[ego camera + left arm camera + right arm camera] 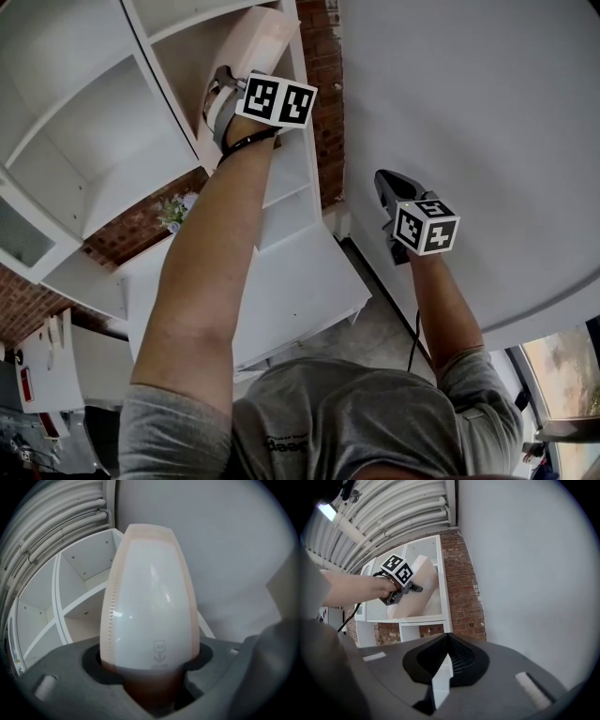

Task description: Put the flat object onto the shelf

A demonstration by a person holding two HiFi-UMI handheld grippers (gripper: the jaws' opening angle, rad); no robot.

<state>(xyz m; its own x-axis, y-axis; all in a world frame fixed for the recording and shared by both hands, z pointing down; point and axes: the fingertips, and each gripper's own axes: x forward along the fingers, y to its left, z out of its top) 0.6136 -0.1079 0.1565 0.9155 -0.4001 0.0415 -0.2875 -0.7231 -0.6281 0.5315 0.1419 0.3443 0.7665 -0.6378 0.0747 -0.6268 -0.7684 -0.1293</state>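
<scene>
The left tool (223, 89), raised at the end of the person's bare left arm (206, 262), is up at the white open-fronted shelf unit (75, 75). Between its jaws stands the lower end of a flat, glossy white pack with pale peach edges (150, 597) (a small A4 mark is printed near its bottom). In the left gripper view the jaws stand spread to either side of the pack. A dark strip of bare pad shows at each of its edges, so the pads do not appear to press on it. The pack is inside an upper compartment of the shelf unit, tilted, with its upper end near the unit's right-hand side panel. In the right gripper view its lower edge looks to sit at the compartment's board, though the tool covers part of that corner. The left tool's black-and-white marker cube (277, 100) faces the head camera. The right tool (386, 183) is held well apart from the shelf unit, in front of the plain white wall (469, 112). Its jaws are pressed together with nothing between them. A strip of red brick wall (319, 75) shows between the shelf unit and the white wall. A small sprig of pale flowers (173, 211) shows below the compartments.
</scene>
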